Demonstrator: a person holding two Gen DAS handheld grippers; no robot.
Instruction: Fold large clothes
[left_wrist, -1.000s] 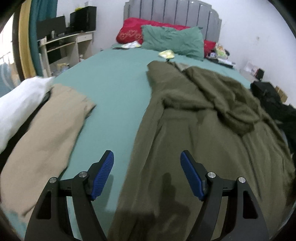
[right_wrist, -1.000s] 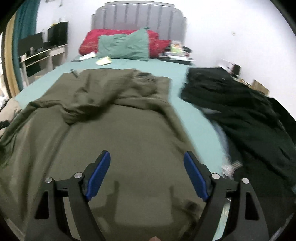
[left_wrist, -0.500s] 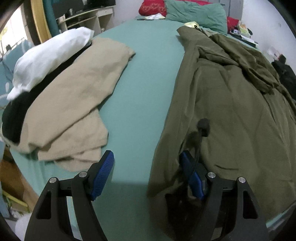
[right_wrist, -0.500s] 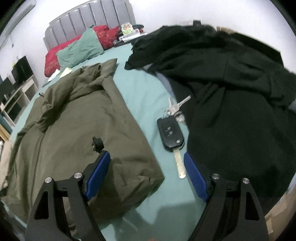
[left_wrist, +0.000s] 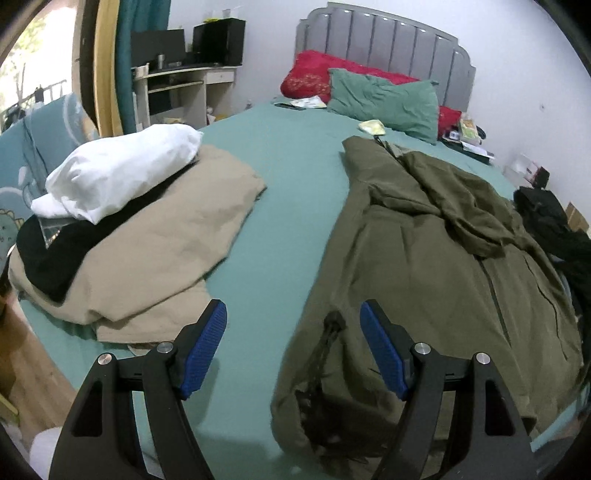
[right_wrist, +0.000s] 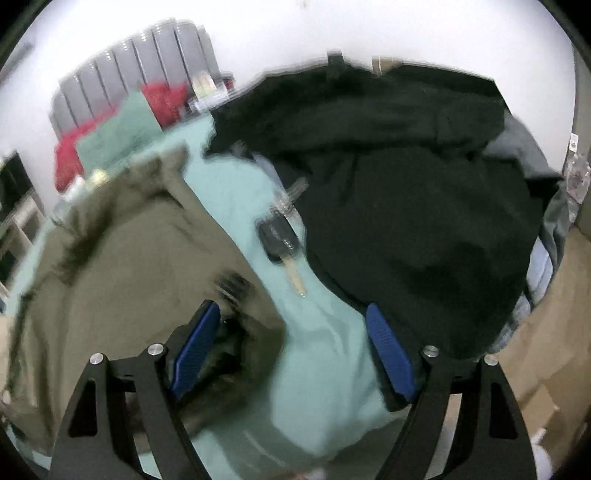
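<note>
An olive green jacket (left_wrist: 424, 258) lies spread lengthwise on the teal bed sheet (left_wrist: 288, 192), its sleeves bunched near the top. My left gripper (left_wrist: 293, 317) is open above the jacket's near left hem corner; a dark drawstring toggle (left_wrist: 334, 321) shows between the fingers. In the blurred right wrist view, my right gripper (right_wrist: 291, 314) is open over the sheet (right_wrist: 325, 354) at the near right corner of the jacket (right_wrist: 129, 277). Its left blue pad (right_wrist: 195, 347) is over that corner. Neither gripper holds anything.
A tan garment (left_wrist: 159, 258), a black cloth (left_wrist: 66, 254) and a white bundle (left_wrist: 122, 173) are piled left of the jacket. A black garment (right_wrist: 406, 221) heaps on the right, with a car key (right_wrist: 279, 240) beside it. Pillows (left_wrist: 380, 103) lie at the headboard.
Both grippers slid outward along the jacket's near hem, the left to its left corner, the right to its right corner beside the key. The right gripper also rolled. Both stayed open.
</note>
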